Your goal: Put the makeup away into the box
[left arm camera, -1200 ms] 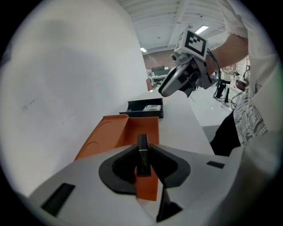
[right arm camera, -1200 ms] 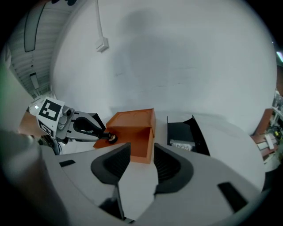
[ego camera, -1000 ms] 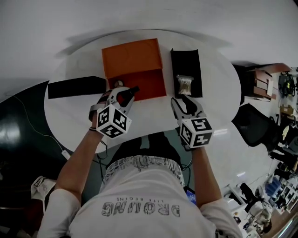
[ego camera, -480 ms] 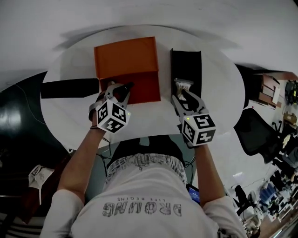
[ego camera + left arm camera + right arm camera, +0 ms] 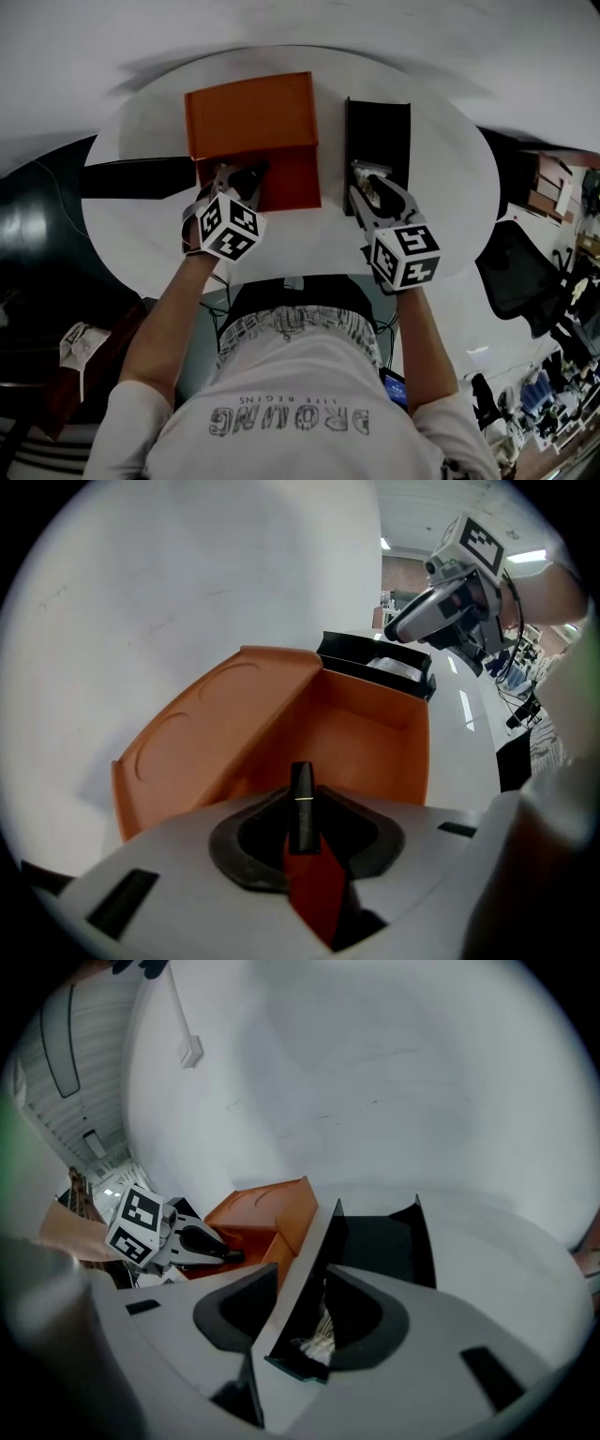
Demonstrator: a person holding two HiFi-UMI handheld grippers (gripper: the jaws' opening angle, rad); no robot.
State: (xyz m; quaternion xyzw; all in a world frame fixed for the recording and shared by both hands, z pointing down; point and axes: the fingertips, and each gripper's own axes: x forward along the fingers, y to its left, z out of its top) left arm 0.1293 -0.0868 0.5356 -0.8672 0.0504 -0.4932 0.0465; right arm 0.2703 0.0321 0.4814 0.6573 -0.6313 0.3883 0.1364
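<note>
The orange box stands open on the white round table, its lid folded back; the left gripper view shows its bare inside. My left gripper hangs over the box's near left corner, shut on a black lipstick tube with a thin gold ring, pointing steeply down. Right of the box lies a black tray with a clear packet at its near end. My right gripper is open over that end, its jaws either side of the tray's left wall, the packet just below.
A long black strip lies flat on the table left of the box. The table's near edge runs just behind both grippers. A dark chair and cluttered shelves stand off the table at the right.
My left gripper has sunk with the tube towards the box's near left corner and rolled a little. The right gripper has moved forward and down over the tray's near end.
</note>
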